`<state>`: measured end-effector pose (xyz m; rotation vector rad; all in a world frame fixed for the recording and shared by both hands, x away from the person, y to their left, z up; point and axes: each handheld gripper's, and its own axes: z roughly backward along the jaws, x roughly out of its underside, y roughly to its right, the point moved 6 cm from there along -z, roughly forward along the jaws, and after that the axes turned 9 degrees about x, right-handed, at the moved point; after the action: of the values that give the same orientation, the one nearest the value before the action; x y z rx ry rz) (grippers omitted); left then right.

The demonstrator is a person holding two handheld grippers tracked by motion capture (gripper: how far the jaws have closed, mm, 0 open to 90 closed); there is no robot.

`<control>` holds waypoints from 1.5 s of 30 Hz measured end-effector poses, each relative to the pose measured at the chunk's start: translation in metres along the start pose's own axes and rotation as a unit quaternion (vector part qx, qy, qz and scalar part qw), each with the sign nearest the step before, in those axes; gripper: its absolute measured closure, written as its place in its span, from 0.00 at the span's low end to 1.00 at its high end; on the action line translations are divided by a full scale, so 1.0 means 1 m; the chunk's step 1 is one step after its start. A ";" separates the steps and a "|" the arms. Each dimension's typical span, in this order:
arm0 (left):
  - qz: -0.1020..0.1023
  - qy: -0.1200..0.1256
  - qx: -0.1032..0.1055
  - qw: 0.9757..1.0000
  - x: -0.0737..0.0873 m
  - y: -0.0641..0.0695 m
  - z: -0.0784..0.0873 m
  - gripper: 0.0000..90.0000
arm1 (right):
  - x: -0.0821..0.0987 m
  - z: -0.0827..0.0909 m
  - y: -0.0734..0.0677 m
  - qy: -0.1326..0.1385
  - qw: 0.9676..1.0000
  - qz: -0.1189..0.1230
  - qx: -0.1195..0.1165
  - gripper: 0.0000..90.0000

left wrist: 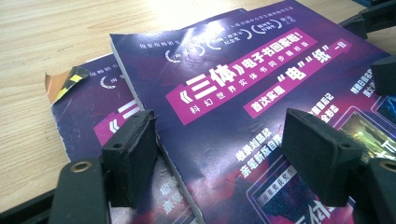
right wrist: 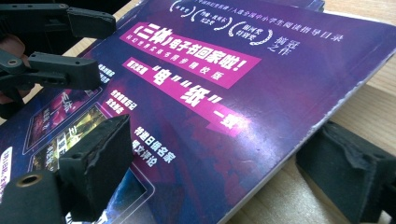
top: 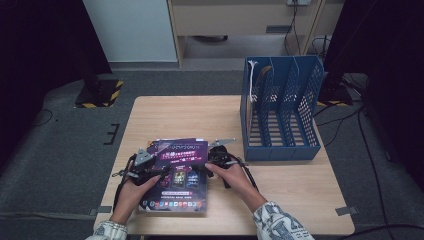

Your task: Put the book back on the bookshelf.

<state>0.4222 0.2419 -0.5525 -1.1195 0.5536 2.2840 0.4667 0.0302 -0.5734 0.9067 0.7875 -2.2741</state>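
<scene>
Left hand-held gripper (left wrist: 219, 144) and right hand-held gripper (right wrist: 233, 172), jaws apart, straddle opposite edges of the top purple book (top: 180, 160) at the worktop's (top: 200, 115) 7 o'clock.

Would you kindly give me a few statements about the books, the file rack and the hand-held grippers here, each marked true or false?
1. Two purple books lie stacked on the table, the top book shifted off the lower book. True.
2. The blue file rack holds several books. False: its slots look empty.
3. The left hand-held gripper has its jaws astride the top book's edge, one over the cover. True.
4. The lower book's corner is neat and flat. False: that corner is torn and curled.
5. The right hand-held gripper hangs over the file rack. False: it is at the top book's edge, one jaw over the cover, one beside it on the wooden table.
</scene>
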 end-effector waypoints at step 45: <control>0.017 -0.002 0.001 1.000 0.002 -0.003 0.002 0.26 | -0.057 -0.009 -0.064 -0.018 0.998 0.068 -0.009 0.12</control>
<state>0.4221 0.2454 -0.5531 -1.1132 0.5768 2.3128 0.4622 0.0956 -0.5167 0.8819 0.7087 -2.1557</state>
